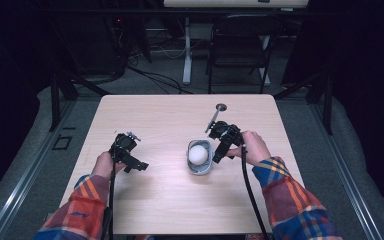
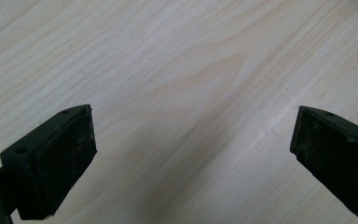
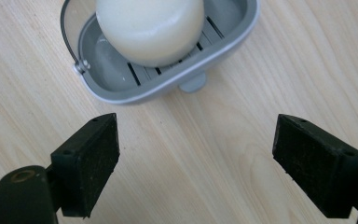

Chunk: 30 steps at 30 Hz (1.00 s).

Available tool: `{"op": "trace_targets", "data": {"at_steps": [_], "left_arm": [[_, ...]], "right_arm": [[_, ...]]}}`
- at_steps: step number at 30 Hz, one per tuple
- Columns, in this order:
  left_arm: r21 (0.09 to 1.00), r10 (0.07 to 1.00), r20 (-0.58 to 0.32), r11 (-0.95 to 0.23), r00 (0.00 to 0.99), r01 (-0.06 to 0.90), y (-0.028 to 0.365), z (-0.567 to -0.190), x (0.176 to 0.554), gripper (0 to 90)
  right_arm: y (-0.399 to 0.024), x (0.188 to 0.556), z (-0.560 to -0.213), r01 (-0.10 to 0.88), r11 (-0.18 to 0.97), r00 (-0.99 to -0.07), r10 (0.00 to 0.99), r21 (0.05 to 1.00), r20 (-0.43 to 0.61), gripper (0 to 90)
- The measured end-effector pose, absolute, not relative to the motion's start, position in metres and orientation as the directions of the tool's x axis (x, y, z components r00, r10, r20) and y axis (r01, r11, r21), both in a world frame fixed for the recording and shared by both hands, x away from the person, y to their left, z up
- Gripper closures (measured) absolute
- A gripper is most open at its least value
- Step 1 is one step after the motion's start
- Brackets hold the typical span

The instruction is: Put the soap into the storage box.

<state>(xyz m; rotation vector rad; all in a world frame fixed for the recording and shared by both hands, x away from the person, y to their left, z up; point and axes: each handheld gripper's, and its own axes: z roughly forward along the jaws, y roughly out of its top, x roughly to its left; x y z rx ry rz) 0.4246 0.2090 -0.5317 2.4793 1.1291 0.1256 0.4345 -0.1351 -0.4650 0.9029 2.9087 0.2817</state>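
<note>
**Grippers hang open either side of a soap dish**

The right gripper hovers just beside a grey dish near the middle of a pale wood table, its jaws spread wide with nothing between them. In the right gripper view the two black pads frame bare wood grain, and the dish lies just beyond their tips, apart from both. A rounded white bar of soap sits inside the dish, resting on its slotted floor; a thin wire handle is pinned to the rim at one side, and a small grey tab juts from the near edge.

The left gripper is held well apart from the dish, over the table's left half, jaws likewise released and empty; the left gripper view has only wood grain between its pads.

A person's hands grip both tools, plaid sleeves coming in from the near edge, with a black cable trailing from the right gripper. Beyond the right gripper a slim grey tool with a round end lies on the table. A dark folding chair stands on the floor past the far edge
</note>
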Motion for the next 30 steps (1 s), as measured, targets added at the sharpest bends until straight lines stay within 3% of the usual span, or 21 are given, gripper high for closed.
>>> {"op": "trace_targets", "data": {"at_steps": [15,30], "left_arm": [[0.400,0.738,-0.082,-0.591,0.670,0.700,0.209,-0.532,0.425,0.1],[0.398,0.737,-0.079,-0.594,0.671,0.699,0.208,-0.532,0.425,0.1]], "right_arm": [[-0.202,0.416,-0.458,0.629,0.748,-0.755,0.653,0.213,-0.064,3.0],[-0.266,0.394,-0.471,0.722,0.657,-0.654,0.751,0.219,-0.094,2.4]]}}
